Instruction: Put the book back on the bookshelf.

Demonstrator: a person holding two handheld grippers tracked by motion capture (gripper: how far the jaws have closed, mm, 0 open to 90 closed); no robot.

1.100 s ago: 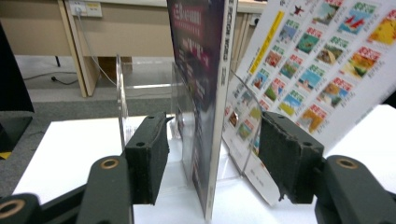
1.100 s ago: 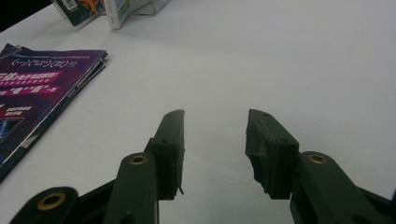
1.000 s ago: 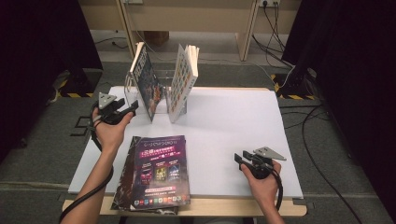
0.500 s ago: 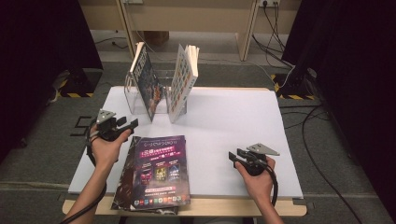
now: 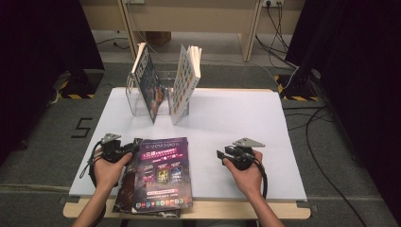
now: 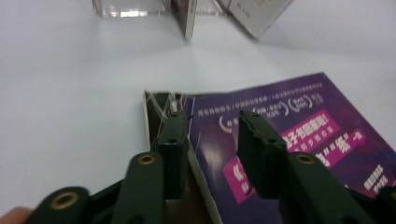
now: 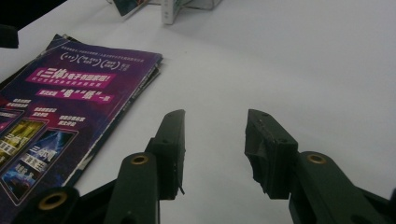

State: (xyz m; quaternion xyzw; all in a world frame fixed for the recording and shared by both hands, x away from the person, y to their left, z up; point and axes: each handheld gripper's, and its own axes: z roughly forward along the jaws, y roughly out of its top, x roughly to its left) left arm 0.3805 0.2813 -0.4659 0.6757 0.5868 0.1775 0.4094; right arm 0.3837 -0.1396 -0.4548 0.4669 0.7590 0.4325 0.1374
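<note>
The left gripper (image 6: 212, 126), jaws spread, straddles the near-left corner of the purple magazine (image 6: 299, 140); its long axis runs ahead. The right gripper (image 7: 215, 135), also spread, stands apart.

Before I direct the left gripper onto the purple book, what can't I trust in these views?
- Purple book: near edge runs past the table front in the high view; cover print too small to read.
- Left gripper: in its own view, blur hides whether the fingers touch the cover.
- Clear stand: cut off by the top edge there.
- Upright books: cropped in the right gripper view.
</note>
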